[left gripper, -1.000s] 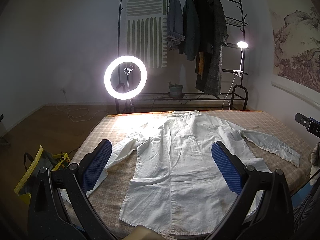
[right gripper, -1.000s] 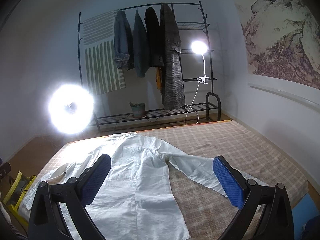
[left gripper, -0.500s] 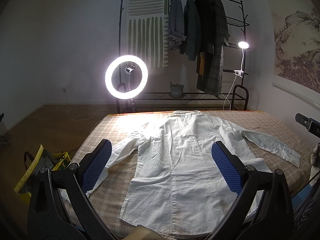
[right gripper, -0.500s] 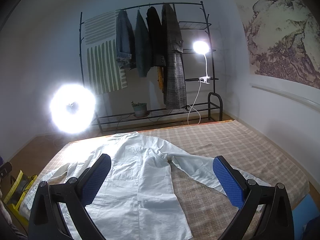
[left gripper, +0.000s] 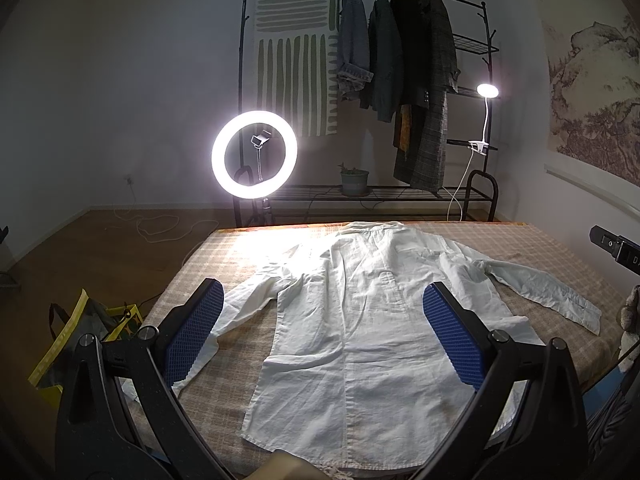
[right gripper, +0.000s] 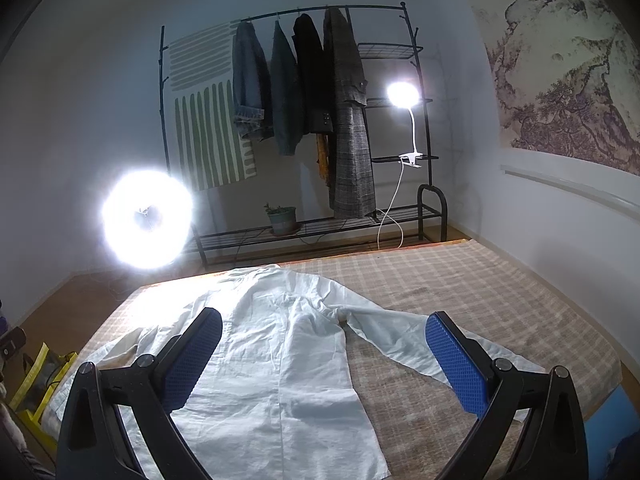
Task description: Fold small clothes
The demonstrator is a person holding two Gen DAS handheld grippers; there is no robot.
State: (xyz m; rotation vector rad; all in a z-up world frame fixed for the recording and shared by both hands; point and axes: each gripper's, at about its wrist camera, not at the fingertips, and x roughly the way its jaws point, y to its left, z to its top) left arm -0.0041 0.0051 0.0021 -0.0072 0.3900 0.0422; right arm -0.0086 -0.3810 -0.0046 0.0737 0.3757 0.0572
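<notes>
Nearest in, both tools hang above the near edge of the bed with nothing gripped: the left gripper [left gripper: 322,332] has its blue pads spread wide, and the right gripper [right gripper: 324,360] is splayed just as far, empty too. Just beyond them lies the white shirt [left gripper: 360,320], laid flat on the checked bedcover [left gripper: 540,248], hem toward the person, collar at the far end, both sleeves thrown out to the sides, a layout that looks set for folding, which has not yet begun. My read is that the wide jaws are readied to take a sleeve or a hem corner each. The left view looks down the shirt's middle and catches its left sleeve [left gripper: 248,300] trailing toward the bed's edge, plus a yellow-trimmed bag [left gripper: 76,332] on the floor; the right view sits off to the side and shows the right sleeve [right gripper: 400,340] full length across bare cover. Farther back glow the ring light [left gripper: 254,154] and a clip lamp [right gripper: 403,94], fixed to the clothes rack [right gripper: 300,120] of dark coats.
</notes>
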